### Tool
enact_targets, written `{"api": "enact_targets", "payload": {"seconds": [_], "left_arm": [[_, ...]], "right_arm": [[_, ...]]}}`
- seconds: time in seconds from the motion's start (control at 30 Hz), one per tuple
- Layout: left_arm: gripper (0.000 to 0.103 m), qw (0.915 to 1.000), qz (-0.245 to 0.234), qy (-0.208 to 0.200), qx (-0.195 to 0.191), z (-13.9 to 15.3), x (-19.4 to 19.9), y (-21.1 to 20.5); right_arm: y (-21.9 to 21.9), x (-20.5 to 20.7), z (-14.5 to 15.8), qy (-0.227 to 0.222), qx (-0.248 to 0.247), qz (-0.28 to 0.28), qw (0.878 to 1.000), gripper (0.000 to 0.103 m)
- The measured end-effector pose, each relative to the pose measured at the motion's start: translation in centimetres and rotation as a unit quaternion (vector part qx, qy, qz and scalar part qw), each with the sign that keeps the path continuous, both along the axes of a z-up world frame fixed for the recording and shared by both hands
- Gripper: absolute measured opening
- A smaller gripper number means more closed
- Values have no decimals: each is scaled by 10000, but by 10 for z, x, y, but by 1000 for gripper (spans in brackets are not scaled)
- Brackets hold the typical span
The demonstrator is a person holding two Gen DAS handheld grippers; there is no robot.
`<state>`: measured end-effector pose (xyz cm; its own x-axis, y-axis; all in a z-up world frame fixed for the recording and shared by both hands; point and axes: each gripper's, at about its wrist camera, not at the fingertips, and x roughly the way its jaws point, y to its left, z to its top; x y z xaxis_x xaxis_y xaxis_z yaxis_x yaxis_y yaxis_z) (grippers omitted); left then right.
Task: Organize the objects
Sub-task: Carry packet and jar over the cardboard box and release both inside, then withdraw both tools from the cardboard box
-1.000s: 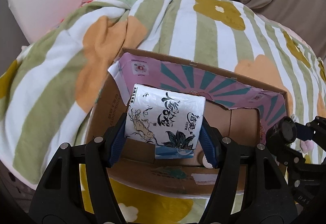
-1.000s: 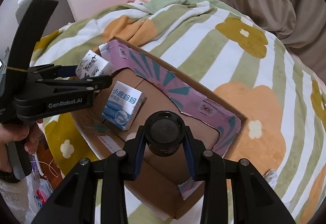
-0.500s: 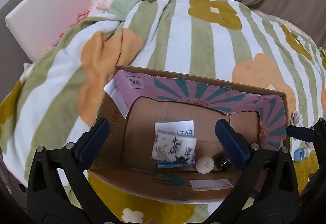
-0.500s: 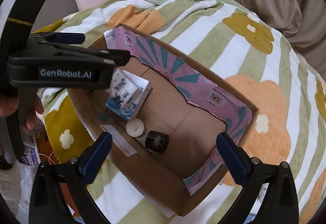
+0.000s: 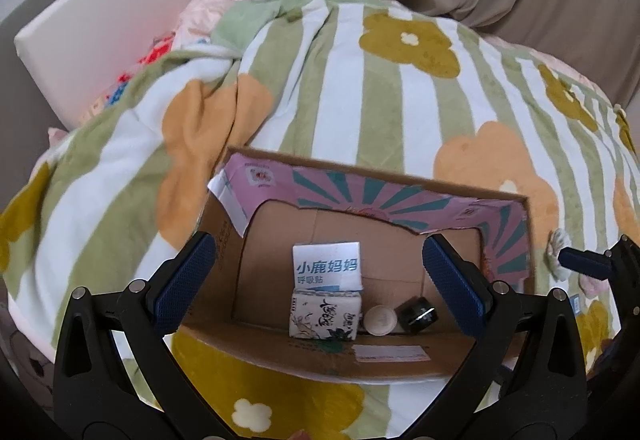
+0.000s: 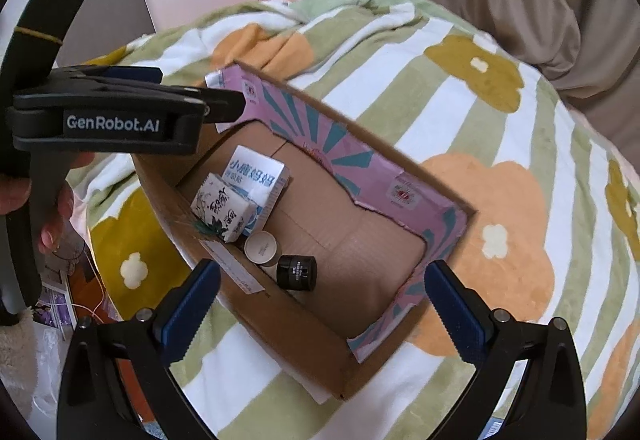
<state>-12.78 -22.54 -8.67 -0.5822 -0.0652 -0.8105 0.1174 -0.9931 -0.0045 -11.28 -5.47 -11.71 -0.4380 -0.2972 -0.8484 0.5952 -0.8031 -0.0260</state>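
Tissue pack [image 5: 325, 314] lay in box [image 5: 312, 354] below left gripper [image 5: 320, 290] (spread, empty); right gripper [image 6: 322, 306] likewise above black jar [image 6: 297, 271]

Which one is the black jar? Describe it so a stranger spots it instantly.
Find the open cardboard box on the striped floral blanket. Along its near wall sit a tissue pack, a round cream lid, then the small black cylindrical jar. It is the only dark item inside.
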Motion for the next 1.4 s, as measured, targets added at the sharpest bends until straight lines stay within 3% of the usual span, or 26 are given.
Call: {"api": "enact_targets", "payload": {"seconds": [0.4,0.57,0.73,1.0,1.23,1.4], "left_arm": [[103,9940,-427,1006,-9,96,47,61],[103,9873,-643,1456,22,129,77,96],[103,9790,-959,1798,-9,149,111,135],[103,9700,-1308,2049,50,142,152,185],[103,9709,-1510,1860,81,107,176,216],[103,9709,-1687,1695,106,91,172,233]], "right_arm": [[76,43,106,1057,-376,-712,9911,102],[127,76,150,1589,-633,-1233,9775,102],[169,104,172,1972,-562,-1751,9630,102],[227,155,176,2313,-503,-2452,9401,102],[258,181,148,2101,-766,-2977,9281,102],[263,187,150,2180,-740,-3066,9236,102]]}}
